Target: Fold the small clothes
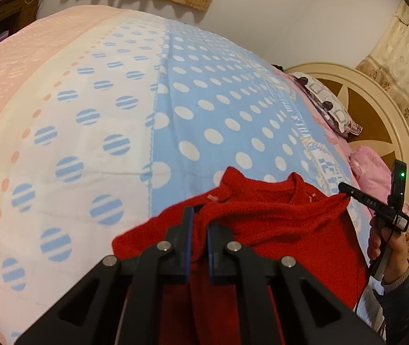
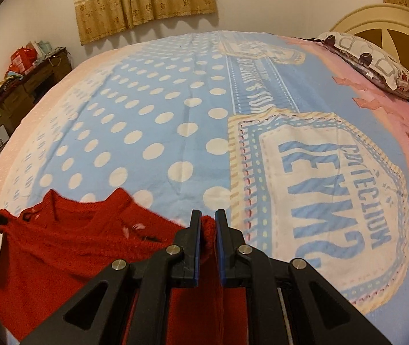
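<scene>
The sweater [image 1: 276,230] hangs between both grippers (one at each shoulder) above the bed [image 1: 95,120], pillows [image 2: 371,60] beyond

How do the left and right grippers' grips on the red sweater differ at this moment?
The left gripper pinches the red knit sweater at one shoulder; the right gripper pinches the opposite shoulder. Left-wrist view shows the right gripper's tip with fabric drawn to a point; the left gripper's fabric bunches between its fingers. Both are shut on the sweater, holding it above the polka-dot bedspread.
</scene>
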Demonstrator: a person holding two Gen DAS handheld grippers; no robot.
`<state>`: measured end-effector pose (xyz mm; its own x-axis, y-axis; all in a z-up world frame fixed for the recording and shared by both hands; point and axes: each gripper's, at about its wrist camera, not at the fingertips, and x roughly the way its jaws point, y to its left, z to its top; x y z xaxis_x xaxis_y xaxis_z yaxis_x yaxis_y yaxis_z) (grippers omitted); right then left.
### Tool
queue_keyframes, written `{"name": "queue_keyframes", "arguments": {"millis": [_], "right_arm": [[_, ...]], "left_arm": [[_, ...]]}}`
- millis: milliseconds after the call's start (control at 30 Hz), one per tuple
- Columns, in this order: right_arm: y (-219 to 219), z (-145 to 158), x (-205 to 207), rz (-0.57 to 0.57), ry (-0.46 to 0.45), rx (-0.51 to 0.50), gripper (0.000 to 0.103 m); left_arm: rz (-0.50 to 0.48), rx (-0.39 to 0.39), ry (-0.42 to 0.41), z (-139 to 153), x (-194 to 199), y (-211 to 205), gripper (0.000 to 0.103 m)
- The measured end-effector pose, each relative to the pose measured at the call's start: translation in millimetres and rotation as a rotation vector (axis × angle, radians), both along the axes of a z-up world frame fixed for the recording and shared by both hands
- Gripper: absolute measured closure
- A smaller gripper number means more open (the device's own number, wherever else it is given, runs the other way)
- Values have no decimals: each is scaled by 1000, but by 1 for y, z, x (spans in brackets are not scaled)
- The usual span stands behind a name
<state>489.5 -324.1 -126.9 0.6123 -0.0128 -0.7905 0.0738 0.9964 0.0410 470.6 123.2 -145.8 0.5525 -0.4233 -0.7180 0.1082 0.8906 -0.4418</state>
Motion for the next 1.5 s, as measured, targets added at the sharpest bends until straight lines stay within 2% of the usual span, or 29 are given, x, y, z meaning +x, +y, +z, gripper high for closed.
{"name": "queue_keyframes", "arguments": {"millis": [67,167,200,267,300,333,367,400,433,533,600,667,700,767,833,867,900,967,1067,1200,1300,1400,1433,1500], "right_arm": [[-3,-1,4,-10,-4,-1,94],[-6,-7,12,-20,16,-19,94],[-7,-11,16,-13,37,-21,94],[-12,-19,24,-11,67,21,93],[-14,-20,25,-13,63,29,93],[-16,-18,24,-12,50,27,86],[-16,-16,22,-15,38,23,55],[-17,-14,19,-15,25,24,34],[-17,-10,14,-3,14,38,18],[-14,-2,-2,22,-1,59,18],[-8,1,-17,42,8,64,18],[4,0,-35,91,25,77,18],[12,-2,-40,123,34,73,18],[33,-7,-46,195,60,-12,18],[44,-12,-44,196,66,-102,18],[44,-15,-41,190,70,-115,20],[42,-21,-36,180,89,-114,22],[34,-35,-23,149,152,-107,23],[14,-47,-13,78,168,-79,23],[10,-39,-14,46,123,-67,23],[20,-26,-20,67,62,-53,23],[41,-23,-18,128,63,-54,23],[51,-25,-15,160,72,-58,23],[67,-34,-10,200,111,-103,23]], "left_arm": [[-11,5,2,-2,4,-2,95],[-8,62,12,-11,10,-6,93],[-10,77,11,-12,11,-6,88],[19,104,-10,-9,9,-3,87],[32,98,-24,-5,7,1,83],[35,88,-34,-2,5,4,80],[44,81,-43,2,3,7,71],[57,88,-56,7,-1,9,60],[62,104,-72,11,-6,9,57],[50,151,-93,18,-21,2,49],[34,180,-102,18,-32,-7,31],[3,224,-99,13,-35,-21,24],[-12,279,-89,8,-33,-30,24],[-15,404,-79,-2,-25,-44,24],[10,530,-66,-13,-17,-50,24],[40,597,-44,-21,-12,-49,24],[64,613,-24,-27,-7,-44,18],[109,558,-20,-31,-6,-26,5],[150,538,-18,-32,-12,-9,4],[180,547,-56,-22,-25,-9,5],[210,515,-120,-6,-28,-15,5],[174,520,-132,0,-20,-32,5],[147,533,-126,-2,-17,-40,5],[93,625,-92,-14,-8,-58,5]]}}
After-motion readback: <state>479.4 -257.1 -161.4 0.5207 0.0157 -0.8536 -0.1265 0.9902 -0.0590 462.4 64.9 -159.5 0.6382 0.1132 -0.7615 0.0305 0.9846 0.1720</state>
